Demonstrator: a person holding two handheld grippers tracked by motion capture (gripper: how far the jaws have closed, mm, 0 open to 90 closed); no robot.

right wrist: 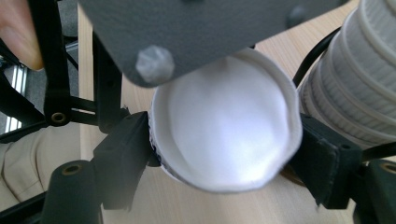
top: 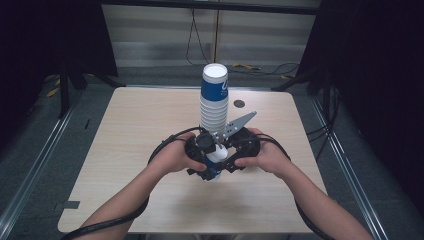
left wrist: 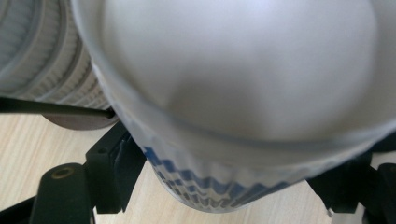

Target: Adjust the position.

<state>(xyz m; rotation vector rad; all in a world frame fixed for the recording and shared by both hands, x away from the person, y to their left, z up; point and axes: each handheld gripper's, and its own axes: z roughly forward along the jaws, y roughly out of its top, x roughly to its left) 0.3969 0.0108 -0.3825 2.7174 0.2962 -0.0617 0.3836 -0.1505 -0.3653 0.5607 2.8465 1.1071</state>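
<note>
A single white paper cup with a blue pattern sits low over the table's front middle, caught between both grippers. My left gripper comes at it from the left. In the left gripper view the cup lies between the black jaws and their pads press its wall; that gripper is shut on it. My right gripper comes from the right. In the right gripper view it squeezes the cup at the rim, which is bent slightly oval. A tall stack of cups stands just behind.
The stack also rises close by in the gripper views: the cup stack at the upper left, the cup stack at the right. The left gripper's grey plate hangs over the cup. A small dark disc marks the wooden table.
</note>
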